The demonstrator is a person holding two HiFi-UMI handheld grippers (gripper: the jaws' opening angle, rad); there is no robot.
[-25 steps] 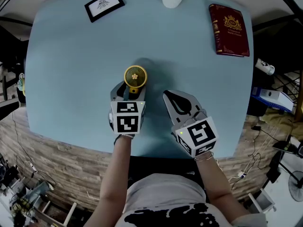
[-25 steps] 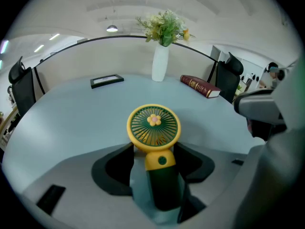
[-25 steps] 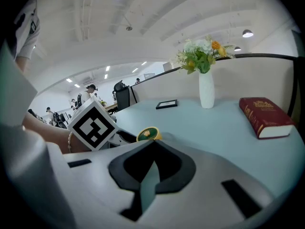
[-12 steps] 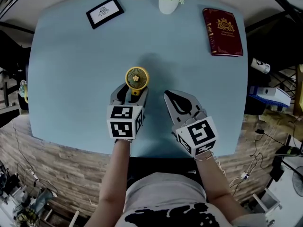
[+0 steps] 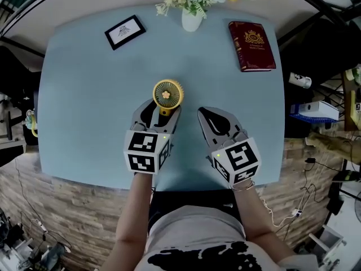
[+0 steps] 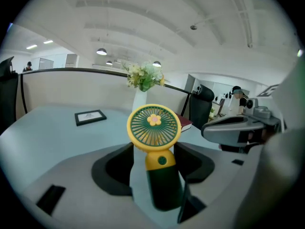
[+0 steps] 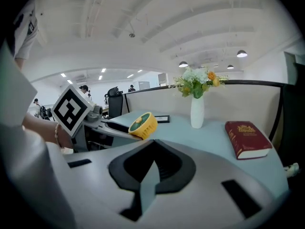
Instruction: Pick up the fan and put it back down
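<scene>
The small yellow fan (image 5: 167, 95) has a round grille with a flower at its centre and a dark green handle. My left gripper (image 5: 161, 109) is shut on that handle, holding the fan up off the blue table (image 5: 84, 95). In the left gripper view the fan (image 6: 153, 126) stands upright between the jaws, its grille facing the camera. My right gripper (image 5: 207, 116) hovers beside it on the right, jaws together with nothing between them. The right gripper view shows the fan (image 7: 142, 124) from the side, at the left.
At the table's far edge stand a white vase of flowers (image 5: 190, 18), a dark red book (image 5: 252, 45) to its right and a small black-framed picture (image 5: 124, 31) to its left. The table's near edge lies just under both grippers.
Both grippers have risen, the left one more. The fan has come up with the left gripper and its head now looks larger and higher above the table.
</scene>
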